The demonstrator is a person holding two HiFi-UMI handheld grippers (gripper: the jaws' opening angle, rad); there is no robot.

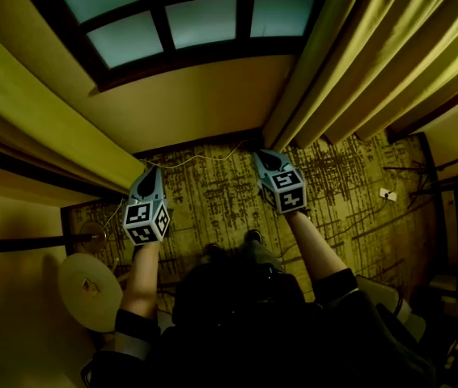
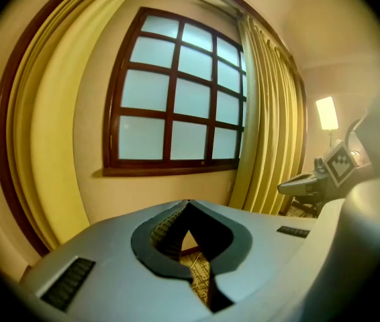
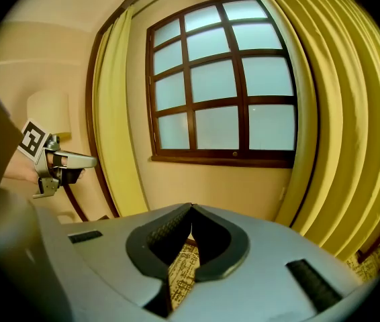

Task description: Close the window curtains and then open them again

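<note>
Jaws of left gripper (image 2: 188,205) and right gripper (image 3: 191,210) meet tip to tip, empty. Pleated yellow curtains (image 3: 341,133) hang gathered on either side of the dark-framed gridded window (image 2: 176,99), ahead of both tips and well apart from them. Forearms (image 1: 318,249) reach forward, with the grippers tilted slightly down over patterned carpet (image 1: 213,192). Curtain tops are cut off.

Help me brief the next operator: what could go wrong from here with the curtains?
The left claw and right claw are both shut, empty and clear of the left curtain and right curtain. Unless they are opened first, they may only push the fabric.
A thin white cord lies on the carpet below the window. It could catch a foot on a step forward.
</note>
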